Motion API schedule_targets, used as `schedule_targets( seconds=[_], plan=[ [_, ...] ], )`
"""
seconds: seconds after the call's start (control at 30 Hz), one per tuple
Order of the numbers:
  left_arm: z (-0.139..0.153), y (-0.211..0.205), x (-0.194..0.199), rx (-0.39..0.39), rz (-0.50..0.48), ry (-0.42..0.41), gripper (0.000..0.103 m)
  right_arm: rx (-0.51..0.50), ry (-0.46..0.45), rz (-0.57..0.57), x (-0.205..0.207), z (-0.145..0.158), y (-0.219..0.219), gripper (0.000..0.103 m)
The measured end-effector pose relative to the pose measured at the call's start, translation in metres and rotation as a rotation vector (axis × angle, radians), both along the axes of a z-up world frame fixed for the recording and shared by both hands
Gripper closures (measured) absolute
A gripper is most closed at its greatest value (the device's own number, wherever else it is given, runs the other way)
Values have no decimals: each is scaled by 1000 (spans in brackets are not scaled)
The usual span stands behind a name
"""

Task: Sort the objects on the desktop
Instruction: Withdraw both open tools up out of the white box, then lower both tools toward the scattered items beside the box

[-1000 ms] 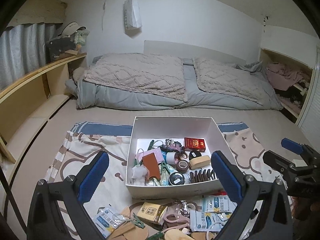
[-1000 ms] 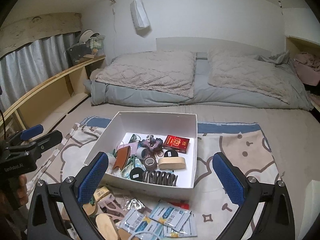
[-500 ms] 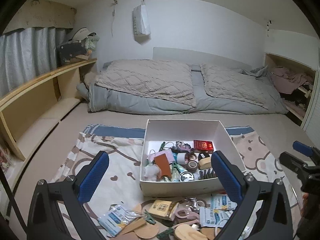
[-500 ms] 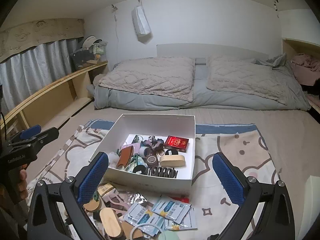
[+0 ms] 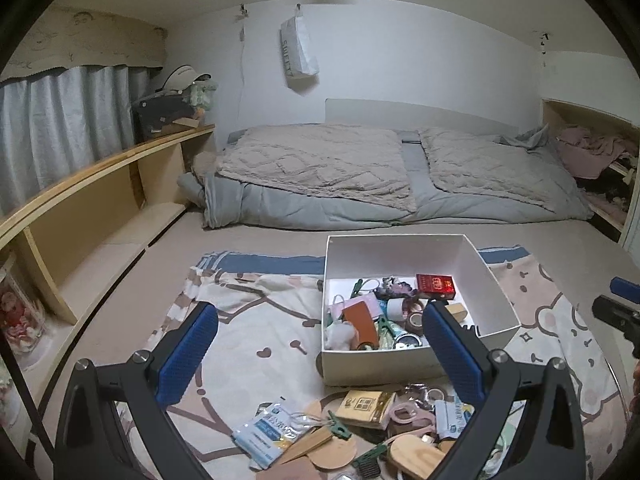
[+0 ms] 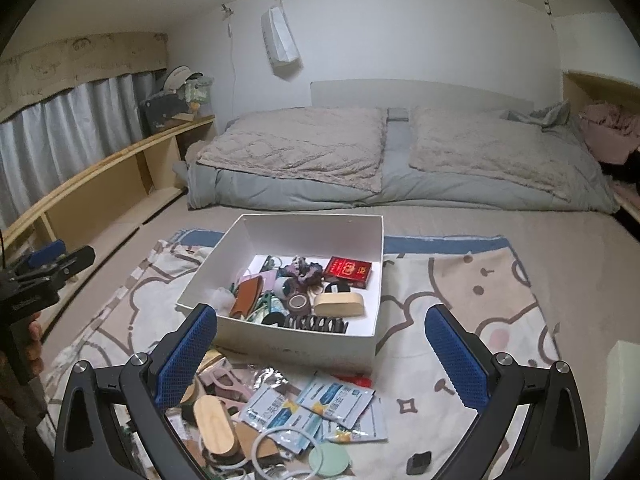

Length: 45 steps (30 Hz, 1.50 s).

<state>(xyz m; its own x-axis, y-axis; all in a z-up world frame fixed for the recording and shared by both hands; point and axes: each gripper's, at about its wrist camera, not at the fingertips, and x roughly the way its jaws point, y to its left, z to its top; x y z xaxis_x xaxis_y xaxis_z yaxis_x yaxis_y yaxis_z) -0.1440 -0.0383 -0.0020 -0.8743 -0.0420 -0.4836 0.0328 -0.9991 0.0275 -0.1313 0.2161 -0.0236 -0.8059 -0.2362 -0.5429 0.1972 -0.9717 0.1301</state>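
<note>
Both tools are wide apart and hold nothing: the left gripper (image 5: 320, 354) and the right gripper (image 6: 322, 356). Just under them lies a heap of small things (image 6: 288, 412) on a cartoon blanket (image 6: 460, 296). Right behind the heap sits a white box (image 6: 304, 236) with more small things inside. Farther back is a grey bed (image 6: 400, 160). A wooden shelf (image 5: 96, 184) runs along the left, under grey curtains (image 5: 60, 120). A white bag (image 6: 280, 36) hangs on the far wall.

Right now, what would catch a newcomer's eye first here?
A white box sits mid-blanket, crammed with small things, among them a red pack at its far end. In front of it a loose pile of sachets and wooden pieces litters the patterned blanket. Behind lies a grey bed.
</note>
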Motion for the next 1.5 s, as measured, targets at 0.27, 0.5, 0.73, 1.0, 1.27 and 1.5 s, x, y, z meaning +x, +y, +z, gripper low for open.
schedule_targets(
  seconds=[0.27,0.5,0.73,1.0,1.27,1.5],
  plan=[
    [-14,-10,9,-34,6,-26,0,-4,-41,-7,4,-12,12,0],
    [-31,-16,11,-49,10,-67,0,35,-48,-23,10,-26,21,0],
    [-49,-26,20,-39,14,-76,0,72,-15,-30,17,-47,32,0],
    [-66,-29,35,-76,-8,-47,0,80,7,-66,24,-69,45,0],
    [-82,-34,46,-95,-18,-53,0,126,-13,-57,31,-97,46,0],
    [-105,-36,45,-108,-13,-110,0,105,-59,-67,33,-121,49,0]
  ],
)
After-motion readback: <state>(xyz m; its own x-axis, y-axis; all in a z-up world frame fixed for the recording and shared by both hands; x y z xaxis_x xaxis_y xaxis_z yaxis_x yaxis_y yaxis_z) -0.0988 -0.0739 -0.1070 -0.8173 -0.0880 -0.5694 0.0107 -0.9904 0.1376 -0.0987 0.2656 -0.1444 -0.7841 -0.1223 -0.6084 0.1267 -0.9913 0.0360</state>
